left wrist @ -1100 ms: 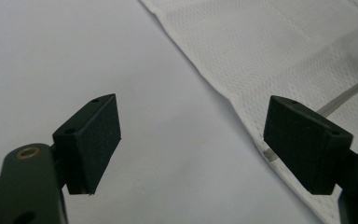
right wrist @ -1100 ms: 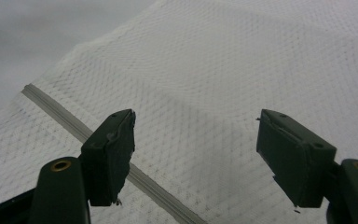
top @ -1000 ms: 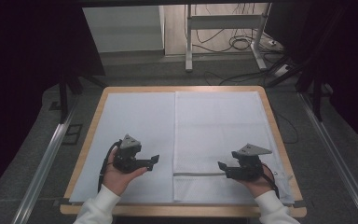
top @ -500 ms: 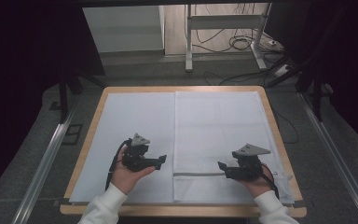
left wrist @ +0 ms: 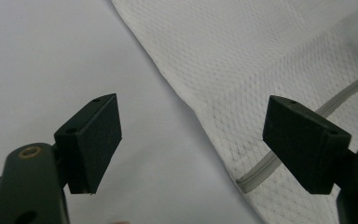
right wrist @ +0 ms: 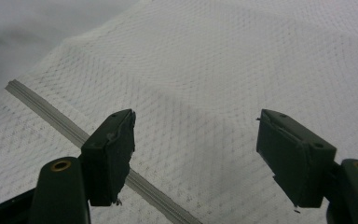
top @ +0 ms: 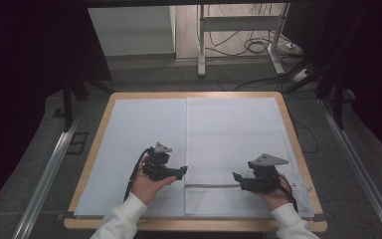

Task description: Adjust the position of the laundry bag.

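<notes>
The left gripper and the right gripper were both wide open and held nothing. They hung at the two ends of the zipper on the white mesh bag, which lay flat on the table's right half. The thin mesh could bunch or slide if one claw pinched only the cloth and pulled.

1. A wooden table stood on a grey floor.
2. Cables lay beyond, near a metal frame.
3. The surroundings were dark, perhaps curtained.
</notes>
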### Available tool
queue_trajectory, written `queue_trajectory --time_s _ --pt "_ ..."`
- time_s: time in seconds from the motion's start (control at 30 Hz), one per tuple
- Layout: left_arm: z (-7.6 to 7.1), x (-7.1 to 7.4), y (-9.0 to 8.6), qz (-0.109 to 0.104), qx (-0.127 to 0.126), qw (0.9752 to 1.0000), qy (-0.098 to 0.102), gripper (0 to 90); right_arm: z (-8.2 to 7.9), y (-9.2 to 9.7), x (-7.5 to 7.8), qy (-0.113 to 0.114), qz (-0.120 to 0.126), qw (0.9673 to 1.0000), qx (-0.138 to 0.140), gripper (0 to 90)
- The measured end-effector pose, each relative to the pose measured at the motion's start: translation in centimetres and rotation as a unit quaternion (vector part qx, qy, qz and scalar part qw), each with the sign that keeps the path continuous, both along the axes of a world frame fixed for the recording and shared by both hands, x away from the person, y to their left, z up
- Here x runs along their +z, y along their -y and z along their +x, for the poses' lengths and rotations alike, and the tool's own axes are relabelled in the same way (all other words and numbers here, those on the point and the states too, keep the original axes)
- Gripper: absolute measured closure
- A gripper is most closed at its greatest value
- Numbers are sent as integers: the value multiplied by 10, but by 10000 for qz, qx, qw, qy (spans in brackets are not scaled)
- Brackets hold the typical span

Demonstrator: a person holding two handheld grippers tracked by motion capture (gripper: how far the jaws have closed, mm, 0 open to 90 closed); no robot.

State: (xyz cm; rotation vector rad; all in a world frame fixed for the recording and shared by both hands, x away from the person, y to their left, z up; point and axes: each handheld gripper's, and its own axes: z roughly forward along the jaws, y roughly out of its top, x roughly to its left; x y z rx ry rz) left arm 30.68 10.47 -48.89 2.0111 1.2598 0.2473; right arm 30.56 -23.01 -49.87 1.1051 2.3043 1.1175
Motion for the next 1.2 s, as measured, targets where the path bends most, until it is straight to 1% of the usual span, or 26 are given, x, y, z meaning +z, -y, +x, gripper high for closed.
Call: queue_trajectory --time_s 0.13,0.27,0.37,0.43,0.5,0.63,0.67,0.8,0.97,1.0,1.07,1.13,1.2 --pt "0 -5 4 10 22 9999 -105 206 0 0 0 7 3 10000 -5 271" --pt "1 -11 9 35 -50 9997 -225 207 0 -1 0 7 -23 10000 9 271" --pt "4 -15 11 -33 -70 9993 -368 209 0 -1 -1 -6 -28 10000 12 271" --pt "5 -17 13 1 -60 9992 -399 214 0 -1 -1 -7 -30 10000 7 271" --pt "6 -19 15 -16 -74 9990 -449 219 0 0 -1 -1 -23 10000 6 271" --pt "9 -24 19 -153 -85 9978 -645 235 0 0 -1 2 -10 10000 17 271" --pt "10 -25 19 -155 -99 9975 -682 239 0 0 -1 7 -8 10000 22 271" --pt "12 -26 20 -213 -78 9971 -721 277 0 0 0 22 -10 10000 19 271" --pt "13 -28 20 -299 -152 9964 -777 343 0 1 0 24 2 10000 5 271" --pt "13 -29 20 -373 -129 9959 -811 353 0 1 0 24 3 10000 3 271" --pt "14 -30 19 -380 -143 9956 -840 378 0 1 0 30 -1 10000 -1 271" --pt "14 -30 19 -445 -122 9953 -847 416 0 1 0 27 -9 10000 -10 271" --pt "14 -30 18 -450 -156 9954 -837 449 1 1 0 29 -8 10000 -13 271"
